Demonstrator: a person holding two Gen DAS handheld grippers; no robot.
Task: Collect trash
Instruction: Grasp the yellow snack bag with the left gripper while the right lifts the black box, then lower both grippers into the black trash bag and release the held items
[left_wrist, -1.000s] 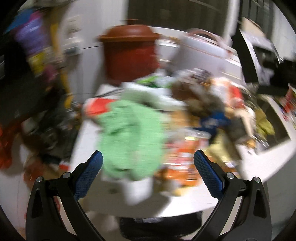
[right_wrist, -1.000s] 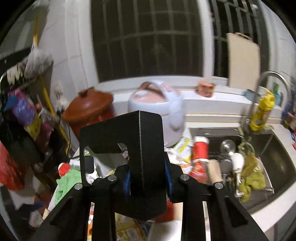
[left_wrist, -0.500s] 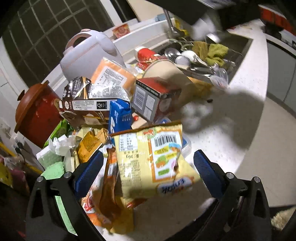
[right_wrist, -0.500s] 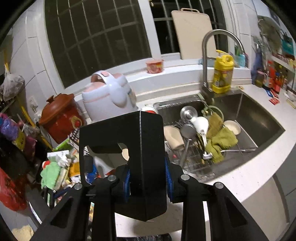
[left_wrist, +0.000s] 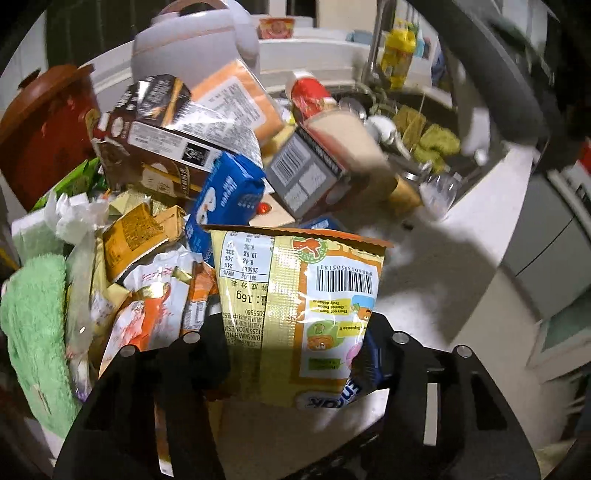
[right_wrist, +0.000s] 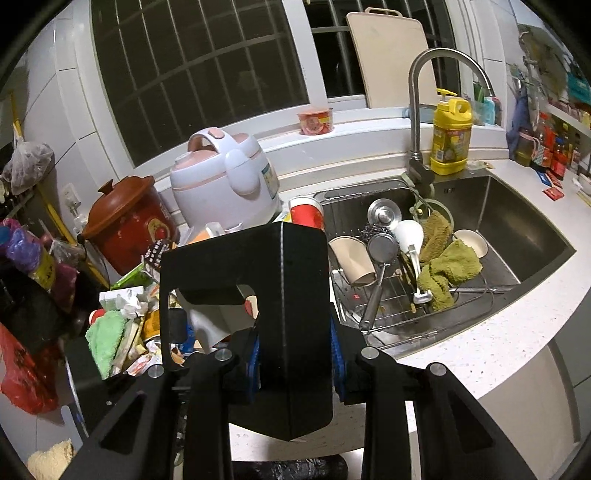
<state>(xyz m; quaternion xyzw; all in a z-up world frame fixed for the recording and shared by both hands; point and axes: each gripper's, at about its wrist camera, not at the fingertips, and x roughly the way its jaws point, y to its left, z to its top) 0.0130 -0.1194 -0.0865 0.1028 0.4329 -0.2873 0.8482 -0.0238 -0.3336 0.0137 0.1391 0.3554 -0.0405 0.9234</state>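
A heap of trash covers the left end of the white counter (left_wrist: 436, 266): a yellow snack packet (left_wrist: 299, 306), a blue pack (left_wrist: 227, 197), a brown box (left_wrist: 159, 147), a grey carton (left_wrist: 306, 173), wrappers and crumpled tissue (left_wrist: 74, 218). My left gripper (left_wrist: 291, 354) is closing around the yellow snack packet, its fingers at both sides of it. My right gripper (right_wrist: 295, 354) is shut on a black bag (right_wrist: 266, 306), held above the counter, with the trash heap (right_wrist: 129, 325) to its left.
A white rice cooker (right_wrist: 225, 177) and a red clay pot (right_wrist: 129, 221) stand behind the heap. A green cloth (left_wrist: 33, 332) lies at its left. The sink (right_wrist: 517, 229) on the right holds a rack with cups, utensils and green rags. A yellow bottle (right_wrist: 450, 140) stands by the tap.
My left gripper swung from a blurred view onto the heap, moved in close and narrowed its fingers around the yellow packet. My right gripper rose and shifted right, still holding the black bag.
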